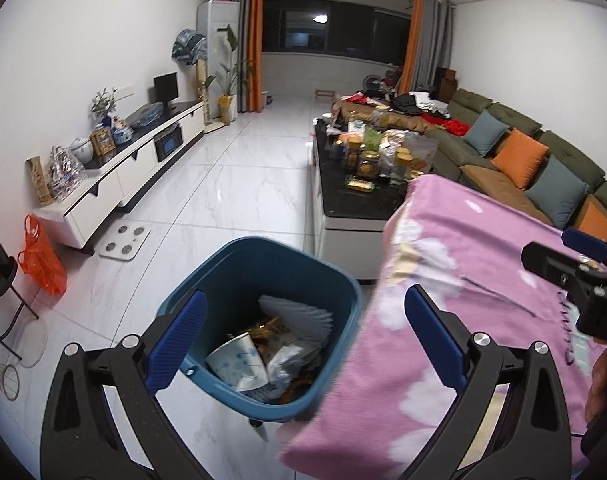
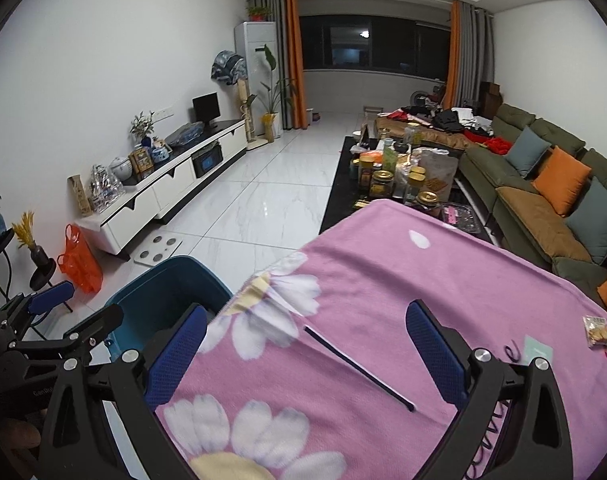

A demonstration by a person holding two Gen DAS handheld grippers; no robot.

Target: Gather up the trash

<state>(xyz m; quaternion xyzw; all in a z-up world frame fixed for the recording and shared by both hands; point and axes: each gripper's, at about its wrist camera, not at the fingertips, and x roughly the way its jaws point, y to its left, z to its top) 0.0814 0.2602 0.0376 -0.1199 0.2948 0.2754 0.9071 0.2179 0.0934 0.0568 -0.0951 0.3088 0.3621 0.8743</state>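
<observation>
Up close, the left gripper (image 1: 305, 336) was wide open and held nothing. It hung right over the blue trash bin (image 1: 327, 276) on the white floor (image 1: 231, 184). Inside the bin lay a paper cup (image 1: 239, 364), a stack of white paper (image 1: 299, 316) and some brown wrappers (image 1: 269, 326).

The right gripper (image 2: 305, 344) was wide open too, with nothing in it. It hung over the pink flower blanket (image 2: 403, 280) that covered a table just beside the bin. A thin black stick (image 2: 359, 364) lay on the blanket between its blue fingers (image 2: 433, 350). A small snack packet (image 2: 599, 330) lay near the blanket's right edge, next to a pale card (image 2: 537, 348); the packet was too small to read, but it looked like candy.

Farther off stood a dark coffee table (image 2: 339, 200) full of jars (image 2: 381, 182). A green sofa (image 2: 499, 160) with orange and grey cushions ran along the right wall. A white TV cabinet (image 1: 115, 176) stood along the left wall, with an orange plastic bag (image 1: 43, 260) on the floor near it.
</observation>
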